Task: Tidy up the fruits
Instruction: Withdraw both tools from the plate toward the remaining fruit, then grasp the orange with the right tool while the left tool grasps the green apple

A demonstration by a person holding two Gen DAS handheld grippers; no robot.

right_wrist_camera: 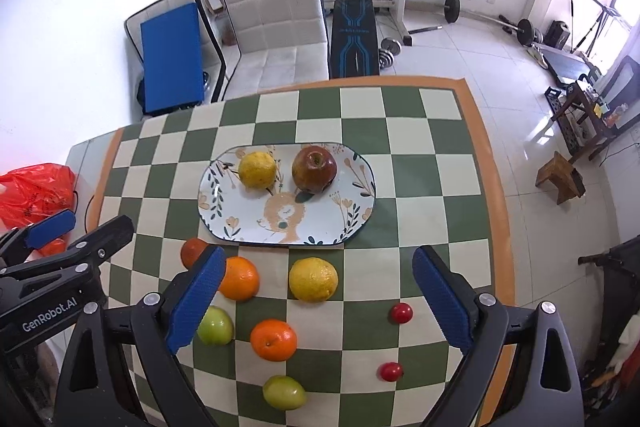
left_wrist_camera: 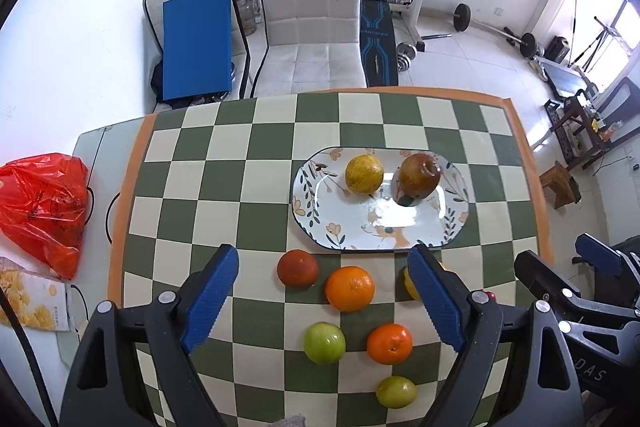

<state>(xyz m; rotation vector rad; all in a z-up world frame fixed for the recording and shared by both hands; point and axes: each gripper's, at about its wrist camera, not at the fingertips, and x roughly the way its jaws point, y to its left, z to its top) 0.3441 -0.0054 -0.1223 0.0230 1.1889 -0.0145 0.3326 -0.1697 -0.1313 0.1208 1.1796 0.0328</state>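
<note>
A floral oval plate (left_wrist_camera: 352,235) (right_wrist_camera: 320,223) holds a yellow citrus (left_wrist_camera: 363,174) (right_wrist_camera: 257,169) and a reddish-brown apple (left_wrist_camera: 419,175) (right_wrist_camera: 314,169). On the checkered cloth in front of the plate lie a dark red fruit (left_wrist_camera: 298,267), two oranges (left_wrist_camera: 349,288) (left_wrist_camera: 389,343), two green fruits (left_wrist_camera: 324,342) (left_wrist_camera: 396,391), a lemon (right_wrist_camera: 313,279) and two small red tomatoes (right_wrist_camera: 401,312) (right_wrist_camera: 391,371). My left gripper (left_wrist_camera: 322,301) hovers open above the oranges. My right gripper (right_wrist_camera: 318,301) is open over the lemon. Neither holds anything.
A red plastic bag (left_wrist_camera: 44,207) and a snack packet (left_wrist_camera: 32,301) lie on the table's left side. A white padded chair (left_wrist_camera: 312,27) stands behind the far edge, with gym equipment beyond. The cloth's orange border (right_wrist_camera: 496,227) marks the right edge.
</note>
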